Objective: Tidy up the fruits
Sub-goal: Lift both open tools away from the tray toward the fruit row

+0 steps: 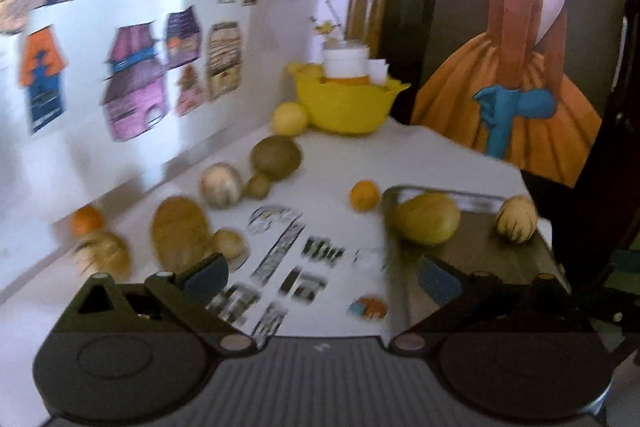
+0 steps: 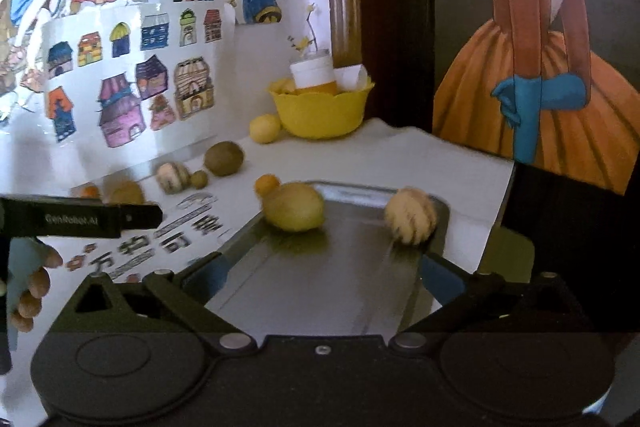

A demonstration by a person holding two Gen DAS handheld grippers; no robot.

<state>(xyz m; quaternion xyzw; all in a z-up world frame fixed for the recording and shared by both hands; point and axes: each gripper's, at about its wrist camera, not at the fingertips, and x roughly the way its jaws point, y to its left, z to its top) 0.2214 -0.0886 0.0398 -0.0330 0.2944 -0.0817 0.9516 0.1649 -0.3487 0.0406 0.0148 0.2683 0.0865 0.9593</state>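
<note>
A metal tray [image 1: 480, 251] [image 2: 328, 267] lies at the table's right side. On it rest a yellow oval fruit [image 1: 426, 219] [image 2: 294, 206] and a pale striped round fruit [image 1: 517, 218] [image 2: 411, 215]. A small orange [image 1: 364, 195] [image 2: 267, 184] sits just off the tray's far left corner. Several more fruits line the wall: a brown round one [image 1: 276, 158] [image 2: 224, 158], a striped one [image 1: 221, 185] [image 2: 173, 177], a large tan oval [image 1: 180, 235], another orange [image 1: 87, 221]. My left gripper [image 1: 322, 273] stands open over the printed table sheet, holding nothing. My right gripper [image 2: 324, 277] is open above the tray's near part, nothing between its fingers.
A yellow bowl [image 1: 348, 107] [image 2: 320, 111] with a white-capped jar stands at the back, a yellow round fruit [image 1: 289, 118] [image 2: 265, 127] beside it. Drawings cover the wall on the left. The left hand and its gripper body [image 2: 80, 218] show at the right wrist view's left edge.
</note>
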